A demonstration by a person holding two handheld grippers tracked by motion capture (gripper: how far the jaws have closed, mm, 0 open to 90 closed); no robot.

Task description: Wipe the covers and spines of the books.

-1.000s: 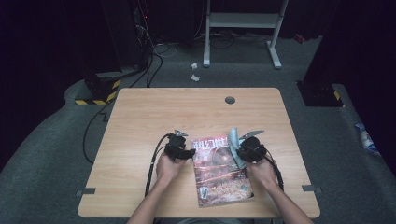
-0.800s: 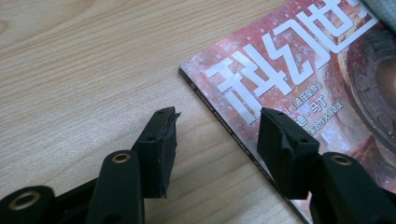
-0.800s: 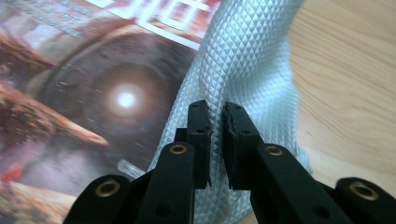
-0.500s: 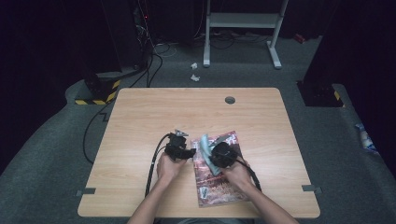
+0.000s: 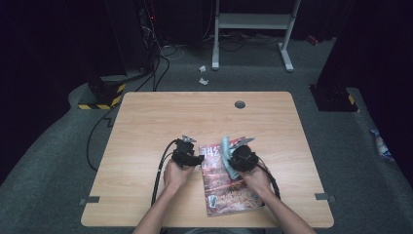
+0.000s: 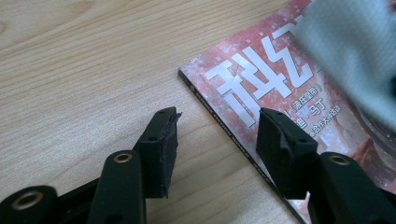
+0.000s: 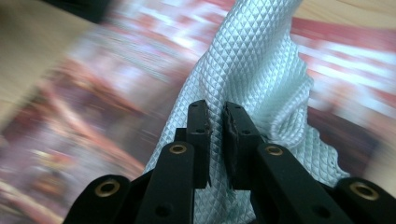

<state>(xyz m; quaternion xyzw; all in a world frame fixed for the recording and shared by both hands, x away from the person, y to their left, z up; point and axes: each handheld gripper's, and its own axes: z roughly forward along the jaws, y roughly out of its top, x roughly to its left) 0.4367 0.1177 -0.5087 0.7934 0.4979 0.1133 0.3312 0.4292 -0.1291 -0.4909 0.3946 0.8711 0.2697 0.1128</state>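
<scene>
In the high view we see a magazine [image 5: 229,183] with a red cover lying flat on the wooden table [image 5: 146,122], in the lower middle of the frame, a little right of centre. Our right gripper [image 5: 242,158] is above the upper part of this magazine, and its jaws are pressed together on a pale grey-blue cloth [image 5: 228,158]. In the right gripper view the cloth [image 7: 261,79] has a small diamond pattern; it goes up from between the two jaws and hangs over the blurred red cover [image 7: 93,93].

Our left gripper [image 5: 189,157] is just beside the left edge of the magazine, near its upper left corner. In the left gripper view its jaws are apart, about half spread, and they hold nothing: one jaw is over the bare wood, the other over the spine of the magazine [image 6: 261,84]. The cloth [image 6: 350,51] covers the upper right corner of that frame and hides part of the cover.

Further away on the table, in the upper middle, there is a round cable hole [image 5: 239,104]. On the floor behind the table are a white metal frame [image 5: 253,24], black cables [image 5: 160,58], a box with yellow and black stripes [image 5: 100,95], and small white scraps [image 5: 203,73].
</scene>
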